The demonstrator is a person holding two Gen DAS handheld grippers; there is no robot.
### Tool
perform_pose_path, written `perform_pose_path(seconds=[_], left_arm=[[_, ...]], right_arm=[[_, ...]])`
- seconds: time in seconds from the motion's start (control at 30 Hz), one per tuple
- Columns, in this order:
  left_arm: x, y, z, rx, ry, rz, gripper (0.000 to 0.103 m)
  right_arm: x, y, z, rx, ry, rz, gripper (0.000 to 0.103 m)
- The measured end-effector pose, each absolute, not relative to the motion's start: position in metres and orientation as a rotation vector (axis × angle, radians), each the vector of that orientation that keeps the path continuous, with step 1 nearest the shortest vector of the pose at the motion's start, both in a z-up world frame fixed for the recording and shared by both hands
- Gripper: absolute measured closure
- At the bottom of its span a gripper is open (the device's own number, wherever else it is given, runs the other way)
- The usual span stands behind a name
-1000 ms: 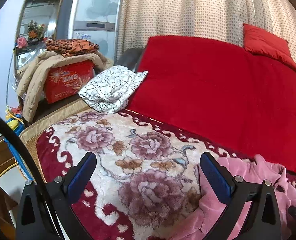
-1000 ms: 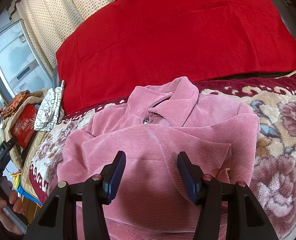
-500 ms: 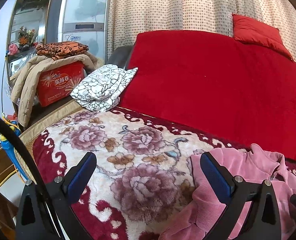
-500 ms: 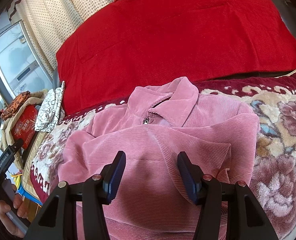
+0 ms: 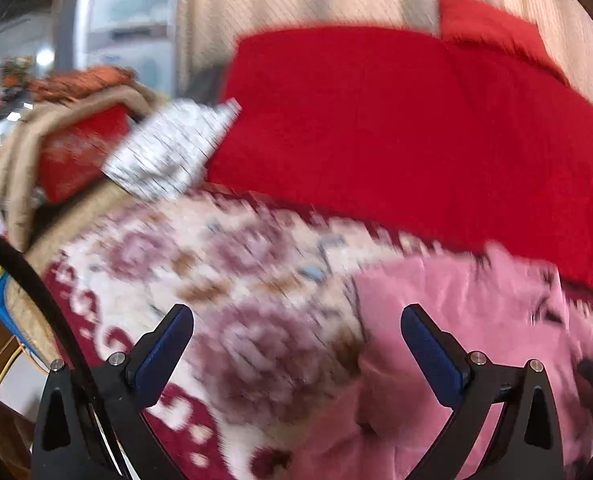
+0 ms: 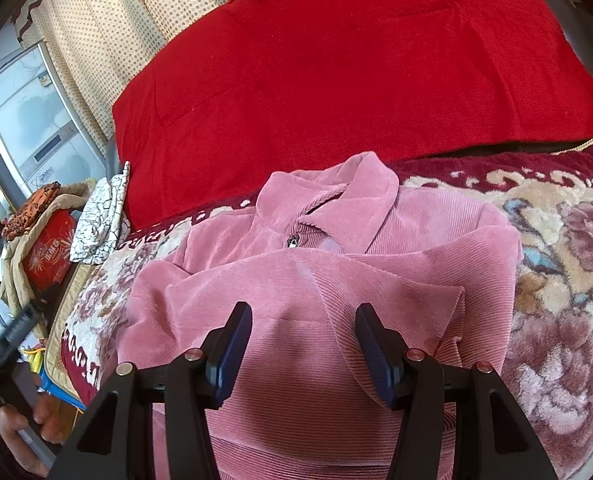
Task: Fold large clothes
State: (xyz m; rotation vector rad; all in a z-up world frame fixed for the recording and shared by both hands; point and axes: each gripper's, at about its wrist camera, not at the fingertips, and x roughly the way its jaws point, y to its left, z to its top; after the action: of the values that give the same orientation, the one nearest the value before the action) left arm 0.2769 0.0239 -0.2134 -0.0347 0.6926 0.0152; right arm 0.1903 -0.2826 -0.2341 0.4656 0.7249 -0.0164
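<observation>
A pink corduroy shirt (image 6: 328, 280) lies on the floral blanket (image 6: 568, 264), collar toward the red cover, with a sleeve folded across its front. My right gripper (image 6: 303, 336) is open and empty, just above the shirt's lower front. My left gripper (image 5: 296, 344) is open and empty over the floral blanket (image 5: 232, 264), to the left of the shirt (image 5: 476, 320). The left wrist view is blurred by motion. The left gripper also shows at the left edge of the right wrist view (image 6: 16, 332), held by a hand.
A red cover (image 6: 356, 80) lies behind the shirt. A folded black-and-white cloth (image 6: 102, 220) sits at the blanket's far left. A red box (image 6: 50, 256) draped with a beige coat and orange cloth stands beyond it. A dotted curtain (image 6: 136, 24) hangs behind.
My left gripper has swung right toward the shirt, which now fills more of its view. My right gripper and the shirt have not moved.
</observation>
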Motion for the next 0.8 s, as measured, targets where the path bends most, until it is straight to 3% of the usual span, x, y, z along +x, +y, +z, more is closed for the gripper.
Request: perform_pose_path(seconds=[0.2,0.47,0.6,0.8], left_arm=[[0.319,-0.005,-0.291,0.032,1.047,-0.046,0.000],[0.297,0.019,-0.267,-0.030,0.950,-0.058,0.000],[0.248,0.050,-0.250,-0.042,0.830,-0.060,0.000],[0.174,0.087,-0.283,-0.049,0.897,-0.163,0.000]], right_arm=[[0.202,-0.287,-0.254,0.458,0.839,-0.061,0.044],[0.173,-0.299,-0.231,0.488,0.738,-0.035,0.044],[0.132,-0.298,-0.210,0.451,0.647,-0.020,0.044],[0.071,-0.291,-0.225,0.421,0.716,0.051,0.038]])
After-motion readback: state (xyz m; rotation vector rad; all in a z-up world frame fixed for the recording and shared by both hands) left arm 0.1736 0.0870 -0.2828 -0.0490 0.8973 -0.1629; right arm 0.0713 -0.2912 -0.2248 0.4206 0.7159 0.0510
